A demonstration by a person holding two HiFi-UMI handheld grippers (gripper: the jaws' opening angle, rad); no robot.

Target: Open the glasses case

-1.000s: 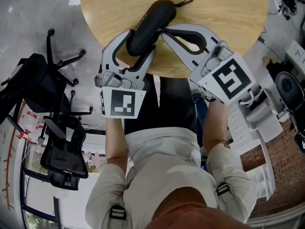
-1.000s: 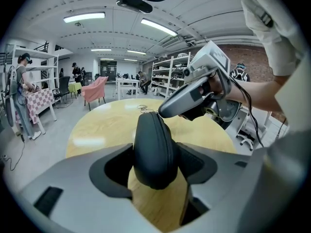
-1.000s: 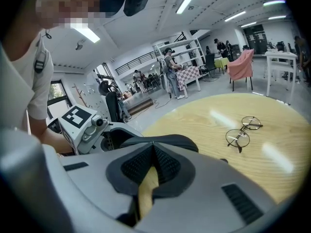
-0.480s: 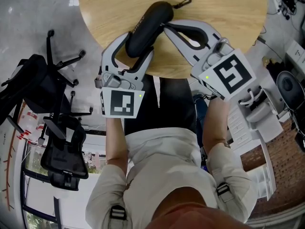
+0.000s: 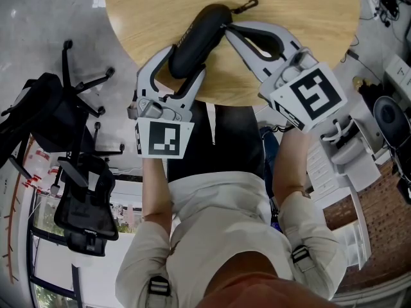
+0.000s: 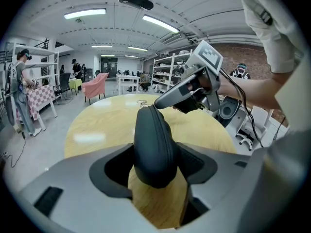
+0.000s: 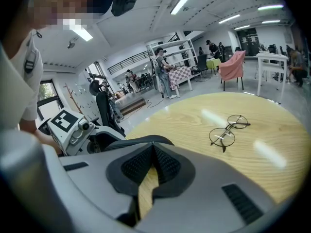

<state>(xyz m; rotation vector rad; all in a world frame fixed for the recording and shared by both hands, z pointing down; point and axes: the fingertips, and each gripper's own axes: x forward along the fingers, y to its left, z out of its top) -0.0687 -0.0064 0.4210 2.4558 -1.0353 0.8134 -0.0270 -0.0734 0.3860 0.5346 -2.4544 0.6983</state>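
A black zipped glasses case [image 5: 200, 34] lies slanted near the front edge of the round wooden table [image 5: 308, 18]. My left gripper [image 5: 186, 59] is shut on its near end, and in the left gripper view both pads press the case [image 6: 153, 140]. My right gripper [image 5: 226, 31] is shut, its joined tips resting against the case's right side by the seam, toward the far end. In the right gripper view the closed jaws [image 7: 152, 147] meet at the dark edge of the case [image 7: 121, 142]. Whether anything thin is pinched there is hidden.
Round wire-rimmed glasses [image 7: 226, 132] lie open on the table beyond the case. A cord loop [image 5: 247, 5] hangs off the case's far end. Black office chairs [image 5: 83, 197] stand on the floor to the left, and a white desk [image 5: 347, 159] sits on the right.
My right gripper has slid a little along the case toward its far end, still shut. The left gripper and the case have stayed put.
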